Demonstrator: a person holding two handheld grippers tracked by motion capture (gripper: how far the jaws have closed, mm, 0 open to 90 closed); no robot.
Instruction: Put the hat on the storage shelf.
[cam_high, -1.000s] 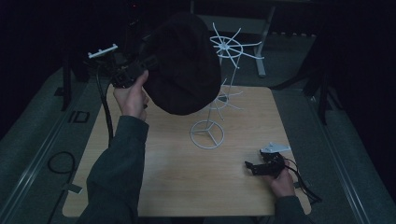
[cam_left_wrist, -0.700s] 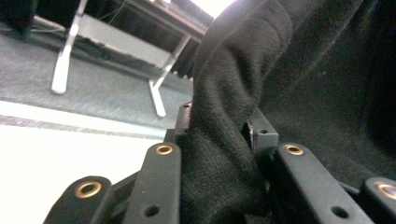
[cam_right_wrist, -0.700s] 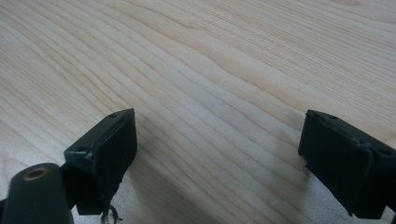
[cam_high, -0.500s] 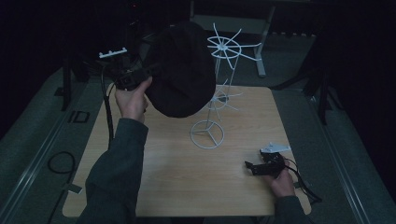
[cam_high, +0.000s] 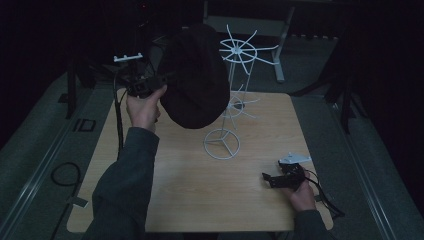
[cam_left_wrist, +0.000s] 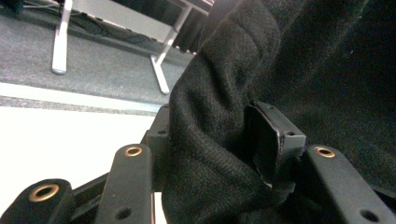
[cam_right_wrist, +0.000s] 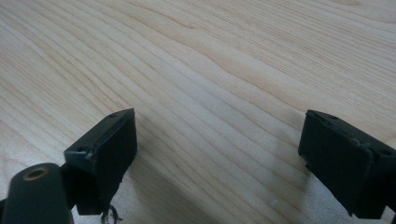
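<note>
In the high view the left gripper (cam_high: 162, 80) sits in the upper left of the frame, raised above the far left edge of the pale wooden table (cam_high: 175, 190) by a hand coming from a grey-green sleeve (cam_high: 125, 185). A black knitted wool hat (cam_high: 195, 75) hangs at upper centre, its crown draped against the tall white wire hat stand (cam_high: 235, 75), whose spoked top ring shows just right of the hat and whose round wire base rests on the table at mid-frame.

In the left gripper view the hat's ribbed brim (cam_left_wrist: 210, 154) fills the centre and right of the frame and lies between the two black jaws. The jaws have just been opening; the right-hand pad stands off the fabric with a dark gap, so the cloth is loosely between them rather than pinched.

The right gripper (cam_high: 272, 179) lies low in the lower right of the high view, held on the tabletop well apart from the stand. In the right gripper view its jaws are spread wide at the bottom corners, with bare wood grain between them.
</note>
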